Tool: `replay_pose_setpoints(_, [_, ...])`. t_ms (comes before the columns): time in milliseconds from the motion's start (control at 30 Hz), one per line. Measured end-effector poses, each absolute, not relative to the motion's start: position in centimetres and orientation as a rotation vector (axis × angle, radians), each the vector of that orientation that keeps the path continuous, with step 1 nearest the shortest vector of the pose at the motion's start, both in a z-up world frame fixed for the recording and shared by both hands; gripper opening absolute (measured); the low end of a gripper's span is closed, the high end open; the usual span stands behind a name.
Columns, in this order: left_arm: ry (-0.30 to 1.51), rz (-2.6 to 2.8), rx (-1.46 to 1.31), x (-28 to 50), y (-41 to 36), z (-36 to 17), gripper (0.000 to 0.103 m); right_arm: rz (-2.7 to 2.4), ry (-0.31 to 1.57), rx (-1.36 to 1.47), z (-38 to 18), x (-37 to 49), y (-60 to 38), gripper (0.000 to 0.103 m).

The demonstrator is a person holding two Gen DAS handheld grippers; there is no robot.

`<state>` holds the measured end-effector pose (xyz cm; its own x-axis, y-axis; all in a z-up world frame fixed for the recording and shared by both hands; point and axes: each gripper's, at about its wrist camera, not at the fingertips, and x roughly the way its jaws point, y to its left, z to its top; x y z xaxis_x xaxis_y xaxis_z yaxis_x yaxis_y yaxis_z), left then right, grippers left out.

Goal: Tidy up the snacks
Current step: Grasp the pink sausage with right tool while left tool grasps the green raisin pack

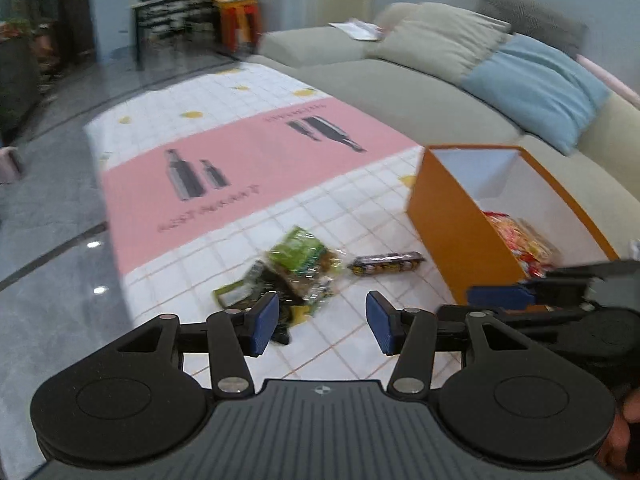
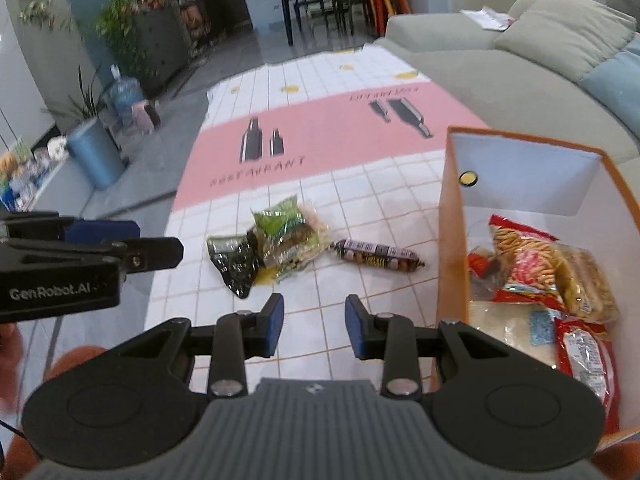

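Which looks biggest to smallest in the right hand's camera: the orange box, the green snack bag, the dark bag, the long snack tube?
1. Orange box, by far the largest.
2. Green snack bag.
3. Dark bag and long snack tube look about alike; I would not rank them.

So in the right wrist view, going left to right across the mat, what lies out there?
Black foil packet → green snack bag → long dark candy tube → orange box, with red-trimmed snack bags inside it.

snack packets (image 2: 276, 248) on mat (image 2: 320, 140) | box (image 2: 452, 240) right | sofa (image 2: 500, 72) behind
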<state>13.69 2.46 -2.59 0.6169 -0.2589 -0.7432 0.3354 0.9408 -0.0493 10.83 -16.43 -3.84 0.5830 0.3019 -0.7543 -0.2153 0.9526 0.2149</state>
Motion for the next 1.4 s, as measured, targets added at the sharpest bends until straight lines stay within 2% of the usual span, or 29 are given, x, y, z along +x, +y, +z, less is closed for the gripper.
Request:
replay_pose_setpoints(133, [0.826, -0.416, 0.195, 14.9, 2.0, -3.7, 0.067, 0.306, 0.937, 0.049, -4.9, 12.7, -16.0, 0.041])
replay_pose_setpoints(267, [0.772, -0.487, 0.369, 15.8, 0.5, -4.6, 0.074, 0.308, 0.991, -0.025, -5.9, 15.3, -15.9, 0.042])
replay_pose_setpoints(533, [0.835, -0.533, 0.434, 21.1, 0.0, -7.5, 0.074, 0.405, 1.079, -0.215, -7.5, 20.6, -14.8, 0.048])
replay_pose_setpoints(767, [0.907, -0.561, 0.441, 24.2, -0.4, -9.6, 0.074, 0.433, 1.139, -0.356, -9.0, 24.1, -14.0, 0.049])
replay_pose_setpoints(1100, [0.954, -0.602, 0.564, 25.9, -2.1, -11.8, 0.074, 0.427, 1.25, -0.351, -11.3, 26.8, -13.5, 0.049])
replay_pose_setpoints(1300, [0.964, -0.588, 0.581, 26.4, -2.6, -12.3, 0.076, 0.426, 1.248, -0.347, -11.8, 26.9, -13.4, 0.049])
replay_pose_setpoints(1400, [0.971, -0.571, 0.571, 26.7, -2.8, -12.4, 0.075, 0.437, 1.297, -0.302, -12.3, 27.2, -13.7, 0.039])
